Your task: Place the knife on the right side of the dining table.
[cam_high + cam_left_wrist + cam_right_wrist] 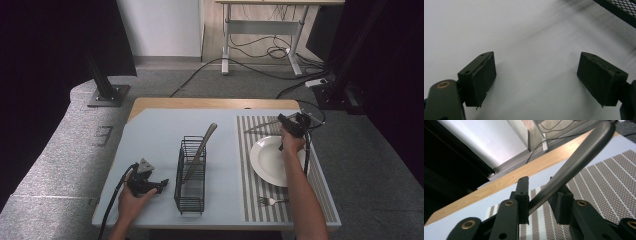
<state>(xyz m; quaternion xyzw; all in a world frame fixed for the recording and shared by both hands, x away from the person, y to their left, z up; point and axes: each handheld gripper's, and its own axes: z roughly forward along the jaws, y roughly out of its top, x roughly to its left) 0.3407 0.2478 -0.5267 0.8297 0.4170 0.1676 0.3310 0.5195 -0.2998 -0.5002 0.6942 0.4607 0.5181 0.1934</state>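
Observation:
My right gripper (283, 122) hovers over the far end of the striped placemat (250, 185), shut on a metal utensil (260, 126) that sticks out to the left. In the right gripper view the jaws (540, 197) clamp its smooth rounded handle (579, 160), which slants up to the right. My left gripper (161, 185) rests low on the pale blue table top (150, 135), left of a black wire basket (191, 197). Its jaws (536, 75) stand wide open with nothing between them. A second metal utensil (204, 145) leans in the basket.
A white plate (270, 162) lies on the placemat below my right hand, and a fork (272, 201) lies near the front edge. The basket's mesh corner (619, 10) is just beyond my left jaws. A desk frame and cables stand on the floor past the table.

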